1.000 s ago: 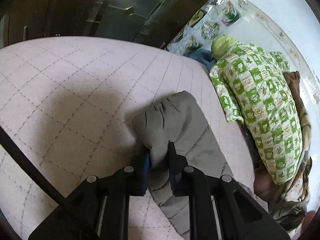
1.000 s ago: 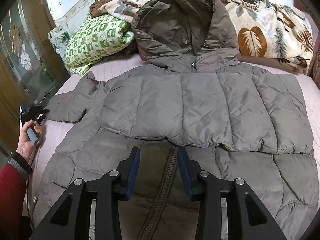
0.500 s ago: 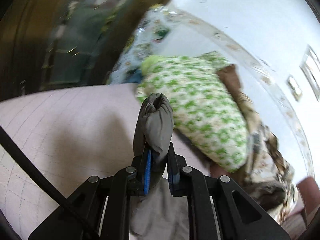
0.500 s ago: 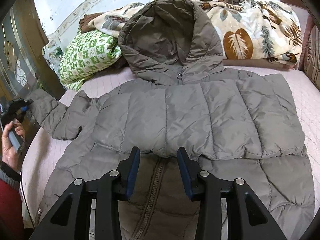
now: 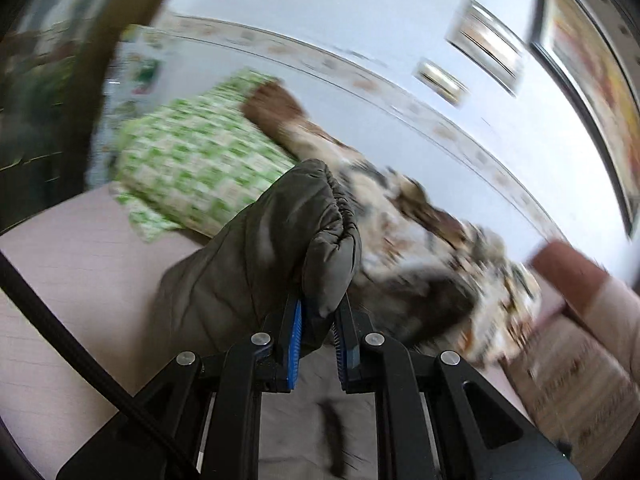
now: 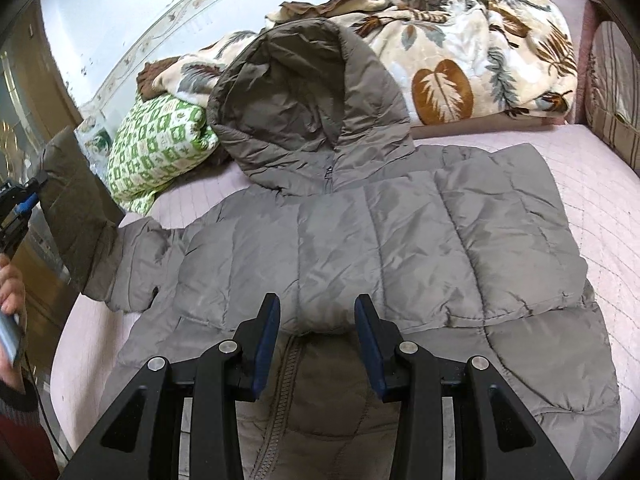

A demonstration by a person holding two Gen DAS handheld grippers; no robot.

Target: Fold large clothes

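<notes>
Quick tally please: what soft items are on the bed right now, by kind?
Grey hooded jacket: 1
Green-and-white checked pillow: 1
Leaf-print blanket: 1
Striped cushion at the right edge: 1
Total: 4

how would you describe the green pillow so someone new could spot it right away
Start at the pink bed with the grey puffer jacket spread across it. Just left of the jacket's hood, against the wall, lies the pillow. It alone has a green and white checked print, while the blanket beside it is cream with large brown leaves.
</notes>
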